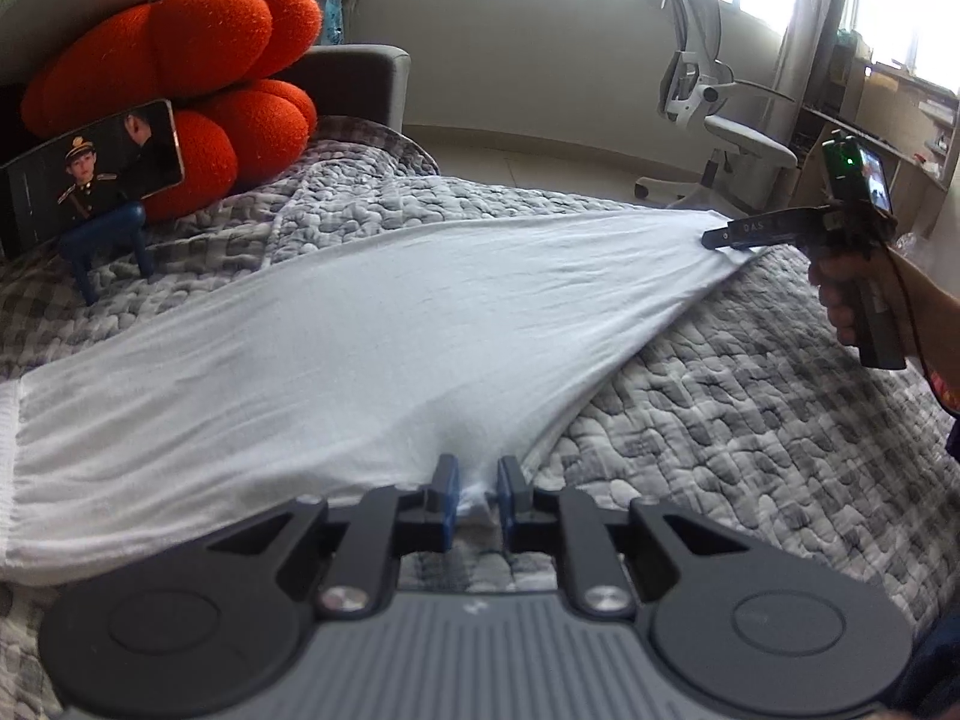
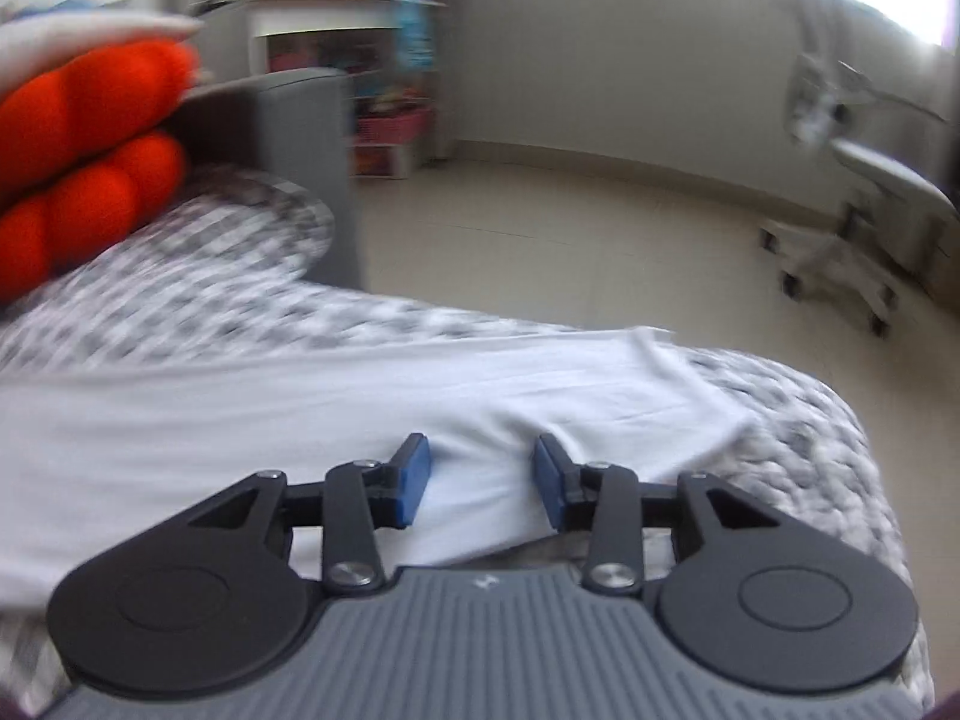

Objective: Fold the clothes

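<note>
One white garment: left gripper pinches it, right gripper released

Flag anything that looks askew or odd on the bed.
The white garment lies slantwise across the checked quilt, one edge lifted off it and stretched. A phone stands propped against the orange cushion. Nothing looks spilled or damaged.

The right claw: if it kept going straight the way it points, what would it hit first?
Probably the white garment spread on the quilted bed cover; the right claw is open with that cloth right ahead, though blur hides depth.
</note>
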### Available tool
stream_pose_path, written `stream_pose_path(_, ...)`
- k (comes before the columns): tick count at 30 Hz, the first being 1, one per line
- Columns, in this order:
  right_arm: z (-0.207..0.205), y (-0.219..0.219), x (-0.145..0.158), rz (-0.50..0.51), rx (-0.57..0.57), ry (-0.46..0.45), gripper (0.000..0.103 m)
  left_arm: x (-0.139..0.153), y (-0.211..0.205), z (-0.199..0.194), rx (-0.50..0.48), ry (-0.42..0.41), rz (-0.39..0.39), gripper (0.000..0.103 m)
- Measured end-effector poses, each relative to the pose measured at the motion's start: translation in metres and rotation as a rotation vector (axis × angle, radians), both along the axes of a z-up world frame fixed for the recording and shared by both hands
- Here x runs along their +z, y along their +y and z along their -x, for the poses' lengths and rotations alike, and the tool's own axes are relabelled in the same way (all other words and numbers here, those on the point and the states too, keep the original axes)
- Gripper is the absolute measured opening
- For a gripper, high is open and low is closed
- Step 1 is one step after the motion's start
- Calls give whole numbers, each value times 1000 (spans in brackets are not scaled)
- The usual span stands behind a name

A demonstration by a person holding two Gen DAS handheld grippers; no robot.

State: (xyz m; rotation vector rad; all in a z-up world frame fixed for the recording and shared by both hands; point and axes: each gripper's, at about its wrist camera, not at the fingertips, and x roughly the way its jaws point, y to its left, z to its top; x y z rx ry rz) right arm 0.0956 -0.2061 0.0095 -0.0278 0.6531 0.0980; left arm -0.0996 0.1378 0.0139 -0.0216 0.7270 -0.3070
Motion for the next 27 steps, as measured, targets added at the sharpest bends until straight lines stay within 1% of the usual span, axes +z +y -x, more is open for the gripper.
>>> stream_pose_path(1,1,11,3,-1,38,-2,42,-1,0,1,2,-2,3,14)
stream_pose_path(5,6,57,13,-5,191,-11,42,-3,0,2,9,-9,12,15)
stream_pose_path(9,8,119,17,-67,408,37,42,-4,2,2,18,-9,25,15)
stream_pose_path(12,7,167,15,-51,535,60,41,-4,-1,2,16,-12,7,15)
stream_pose_path(13,6,181,13,-31,566,63,41,-4,-2,3,14,-14,0,15)
stream_pose_path(15,-2,201,5,14,576,74,41,-5,-3,3,14,-15,-3,15)
stream_pose_path(17,-15,202,2,-21,546,72,41,-5,-3,3,13,-17,-3,15)
stream_pose_path(20,-28,205,3,-32,492,70,42,-5,-2,3,12,-18,1,15)
stream_pose_path(25,-30,211,0,-14,452,32,43,-6,-3,4,16,-22,6,15)
stream_pose_path(27,-27,212,0,-21,423,14,43,-5,-2,5,17,-22,10,15)
